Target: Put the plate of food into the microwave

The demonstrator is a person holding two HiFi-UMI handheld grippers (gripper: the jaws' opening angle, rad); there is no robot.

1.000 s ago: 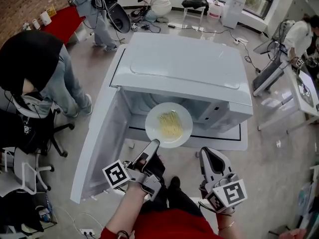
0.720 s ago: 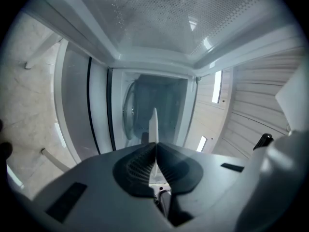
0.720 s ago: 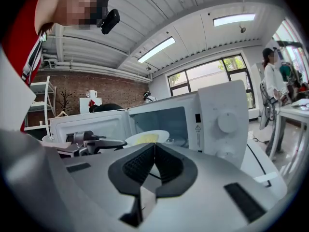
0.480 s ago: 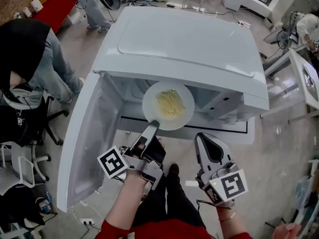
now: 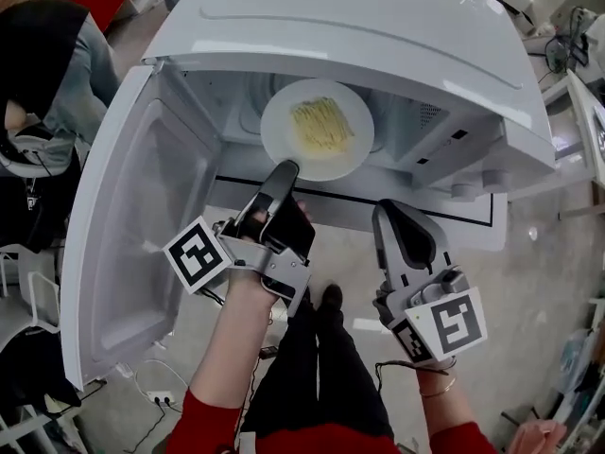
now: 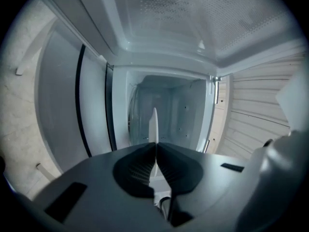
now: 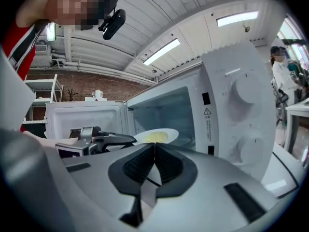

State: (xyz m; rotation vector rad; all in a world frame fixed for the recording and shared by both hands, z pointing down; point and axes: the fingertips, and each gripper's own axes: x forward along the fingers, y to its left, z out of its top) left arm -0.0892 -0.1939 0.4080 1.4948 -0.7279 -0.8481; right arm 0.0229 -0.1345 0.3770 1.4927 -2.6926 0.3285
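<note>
A white plate (image 5: 317, 129) with yellow noodles hangs level in the mouth of the white microwave (image 5: 378, 36), partly inside the cavity. My left gripper (image 5: 284, 171) is shut on the plate's near rim. In the left gripper view the plate (image 6: 153, 124) shows edge-on between the closed jaws of the left gripper (image 6: 155, 144), with the cavity's back wall behind it. My right gripper (image 5: 392, 212) is shut and empty, low and to the right of the plate, in front of the control panel. The right gripper view shows the plate (image 7: 155, 136) and the left gripper (image 7: 96, 141) from the side.
The microwave door (image 5: 132, 225) stands swung wide open at the left. Two knobs (image 7: 244, 88) sit on the control panel at the right. A person in a black top (image 5: 43, 55) sits at far left beside office chairs (image 5: 24, 282). A white table edge (image 5: 591, 112) is at right.
The left gripper has carried the plate forward from in front of the microwave into its opening. The right gripper has followed slightly, still shut. The head camera has come closer to the microwave.
</note>
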